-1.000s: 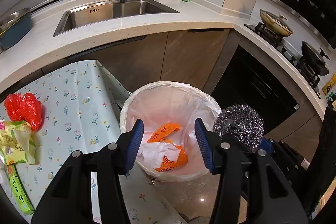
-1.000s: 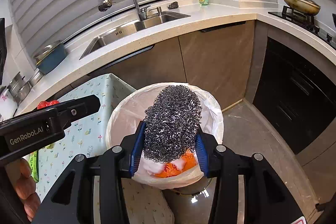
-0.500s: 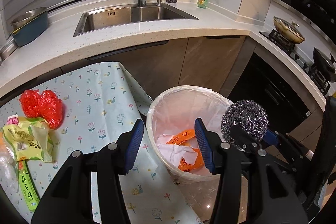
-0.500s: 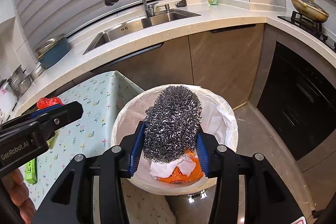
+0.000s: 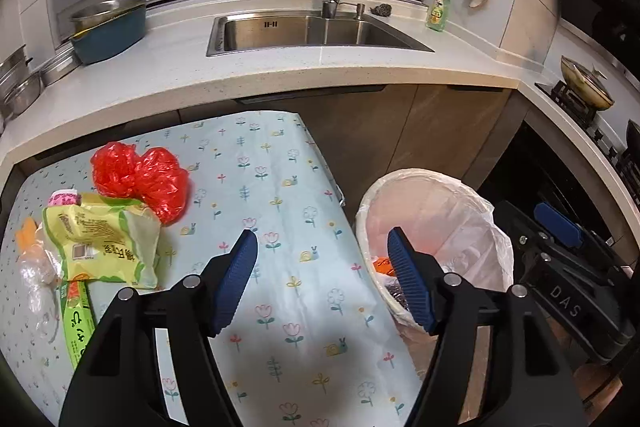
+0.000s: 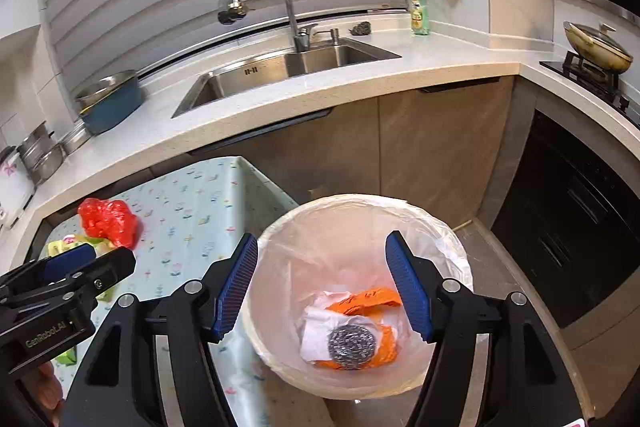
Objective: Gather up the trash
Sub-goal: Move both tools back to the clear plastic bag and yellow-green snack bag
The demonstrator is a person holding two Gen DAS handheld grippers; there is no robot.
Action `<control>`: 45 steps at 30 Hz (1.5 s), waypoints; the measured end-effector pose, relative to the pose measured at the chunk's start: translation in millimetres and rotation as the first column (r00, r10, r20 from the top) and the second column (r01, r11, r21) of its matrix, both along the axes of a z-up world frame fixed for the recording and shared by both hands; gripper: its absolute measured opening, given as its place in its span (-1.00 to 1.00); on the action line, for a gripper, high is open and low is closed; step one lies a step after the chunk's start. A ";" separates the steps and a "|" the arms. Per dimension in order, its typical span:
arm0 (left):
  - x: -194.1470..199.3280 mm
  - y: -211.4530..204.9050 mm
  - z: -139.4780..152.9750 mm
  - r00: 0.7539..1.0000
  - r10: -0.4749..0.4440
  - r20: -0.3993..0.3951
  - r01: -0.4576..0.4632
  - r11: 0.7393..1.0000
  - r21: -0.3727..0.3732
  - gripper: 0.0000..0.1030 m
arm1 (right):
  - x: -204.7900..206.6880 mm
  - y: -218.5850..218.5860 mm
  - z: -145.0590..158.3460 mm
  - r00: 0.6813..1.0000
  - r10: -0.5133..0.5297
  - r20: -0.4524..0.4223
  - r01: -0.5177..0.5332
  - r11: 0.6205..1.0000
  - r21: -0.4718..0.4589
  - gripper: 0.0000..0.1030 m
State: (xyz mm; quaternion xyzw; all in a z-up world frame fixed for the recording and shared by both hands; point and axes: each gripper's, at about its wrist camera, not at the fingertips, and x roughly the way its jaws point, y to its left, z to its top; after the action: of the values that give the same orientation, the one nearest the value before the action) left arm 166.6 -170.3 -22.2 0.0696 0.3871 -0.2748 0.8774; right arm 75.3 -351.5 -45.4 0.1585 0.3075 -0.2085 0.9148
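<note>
A lined trash bin [image 6: 456,247] stands beside the flowered table [image 5: 288,211]; its rim also shows in the left wrist view [image 5: 424,175]. In it a steel wool scrubber [image 6: 352,342] lies on white paper and an orange wrapper [image 6: 370,299]. My right gripper [image 6: 322,287] is open and empty above the bin. My left gripper [image 5: 322,285] is open and empty over the table's right edge. On the table's left lie a red plastic bag [image 5: 140,179], a yellow-green snack bag [image 5: 100,243], a green stick packet [image 5: 76,319] and clear plastic [image 5: 36,275].
A white counter [image 5: 280,75] with a sink [image 5: 312,31], faucet, blue pot [image 5: 108,27] and green soap bottle [image 5: 438,7] runs behind. A stove with a lidded pan [image 5: 584,87] stands at the right. Dark cabinets lie right of the bin.
My right gripper opened and the steel wool scrubber dropped into the bin. My left gripper swung left, from over the bin to over the table.
</note>
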 end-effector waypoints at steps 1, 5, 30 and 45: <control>1.0 6.4 0.1 1.000 0.013 0.001 -0.013 1.000 0.001 0.26 | 0.4 5.0 1.7 1.000 0.008 0.004 -0.008 1.000 -0.001 0.25; 4.7 35.8 1.1 0.997 0.071 0.014 -0.071 0.997 0.005 0.33 | 4.8 28.4 8.3 0.998 0.056 0.011 -0.056 0.998 -0.005 0.25; 58.8 239.1 -22.1 0.908 0.420 -0.011 -0.418 0.906 0.074 0.37 | 87.0 200.0 -1.3 0.940 0.338 -0.043 -0.338 0.941 0.005 0.25; 104.6 306.7 -67.0 0.870 0.482 -0.109 -0.473 0.876 0.099 0.37 | 163.3 251.9 -45.0 0.907 0.401 -0.126 -0.400 0.916 0.028 0.25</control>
State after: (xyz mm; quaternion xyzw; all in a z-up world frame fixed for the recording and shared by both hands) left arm 271.2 136.4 -89.3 -0.0160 0.4578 -0.0400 0.8880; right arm 238.6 -99.6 -90.4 0.0790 0.3923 -0.0260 0.9161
